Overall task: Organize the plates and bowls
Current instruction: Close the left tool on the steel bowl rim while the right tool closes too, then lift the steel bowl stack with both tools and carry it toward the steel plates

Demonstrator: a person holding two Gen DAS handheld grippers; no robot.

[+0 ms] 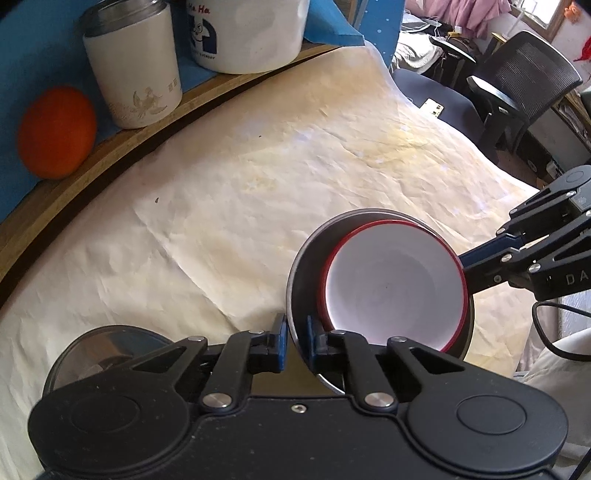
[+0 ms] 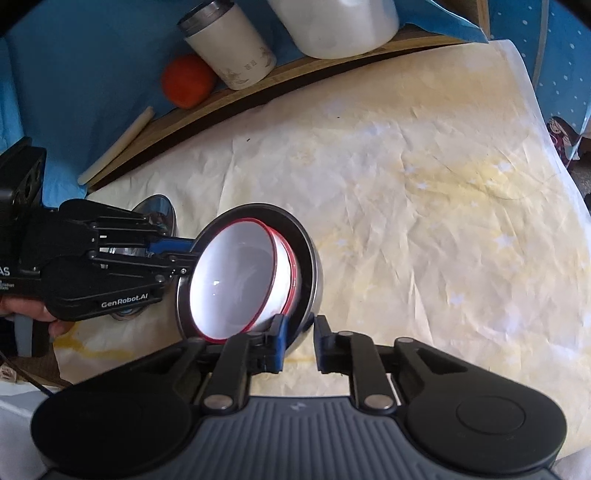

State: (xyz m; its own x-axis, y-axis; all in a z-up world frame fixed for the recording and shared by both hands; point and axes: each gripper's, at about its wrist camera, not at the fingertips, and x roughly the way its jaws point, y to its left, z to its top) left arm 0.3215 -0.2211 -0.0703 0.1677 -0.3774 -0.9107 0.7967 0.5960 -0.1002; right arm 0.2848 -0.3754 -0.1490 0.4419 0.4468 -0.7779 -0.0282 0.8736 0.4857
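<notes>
Two bowls nested, held over the worktop, which carries a creased cream cloth: a white bowl with red rim sits inside a steel bowl, tilted against its wall

Left hand-held gripper: jaws nearly closed, pinching the steel bowl's near rim, one pad outside the wall, one inside; a hand shows at its grip in the right wrist view

Right hand-held gripper: jaws narrowed across the steel bowl's wall on the opposite side, left pad inside beside the white bowl, right pad outside; whether the outer pad presses the metal cannot be told. Seen from the left wrist, its blue fingers meet the bowls' far rim

Steel plate: lies flat on the cloth, just beside the left hand-held gripper, partly hidden by it

Shelf, wooden edge, behind the worktop: an orange, a white tumbler with steel rim, a large white mug with blue print, all standing apart from the bowls

Chair, black mesh: beyond the worktop's far end
</notes>
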